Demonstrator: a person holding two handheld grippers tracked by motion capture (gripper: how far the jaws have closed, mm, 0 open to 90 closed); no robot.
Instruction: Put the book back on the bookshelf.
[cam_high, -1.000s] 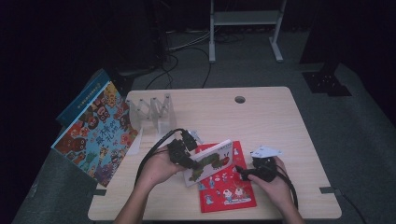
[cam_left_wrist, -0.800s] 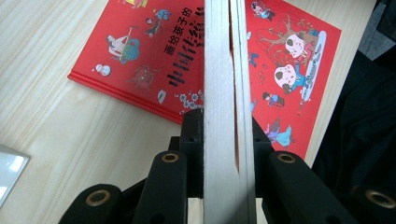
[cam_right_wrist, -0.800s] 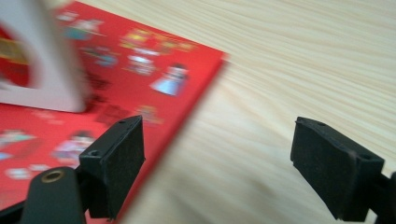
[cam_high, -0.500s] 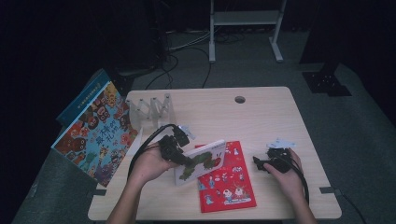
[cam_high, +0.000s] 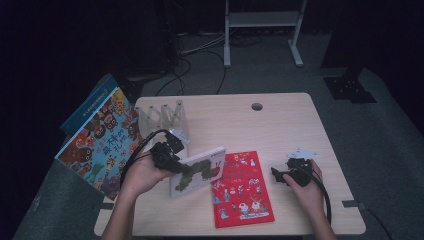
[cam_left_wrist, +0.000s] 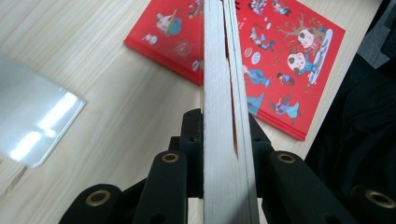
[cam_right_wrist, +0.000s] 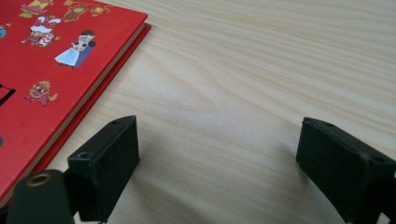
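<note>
My left gripper (cam_high: 176, 165) is shut on a white picture book (cam_high: 198, 171) with a caterpillar on its cover, holding it tilted up off the table. From behind the jaws the book's page edges (cam_left_wrist: 223, 116) run straight up between both jaws, which press on its covers. A red picture book (cam_high: 241, 188) lies flat on the table (cam_high: 280, 125) just right of it, also the red picture book (cam_left_wrist: 280, 56). My right gripper (cam_high: 277, 176) rests low over bare wood right of the red book (cam_right_wrist: 42, 56). Its jaws (cam_right_wrist: 217, 163) have just been opening and stand wide with nothing between them.
A clear plastic book stand (cam_high: 162, 116) sits at the table's back left, its base (cam_left_wrist: 32, 121) near the held book. Large colourful picture books (cam_high: 100, 140) lean off the table's left edge. A cable hole (cam_high: 257, 106) is near the far edge.
The left hand lifted the white book and carried it left, off the red book. The right hand moved right, away from the red book, and its jaws opened.
</note>
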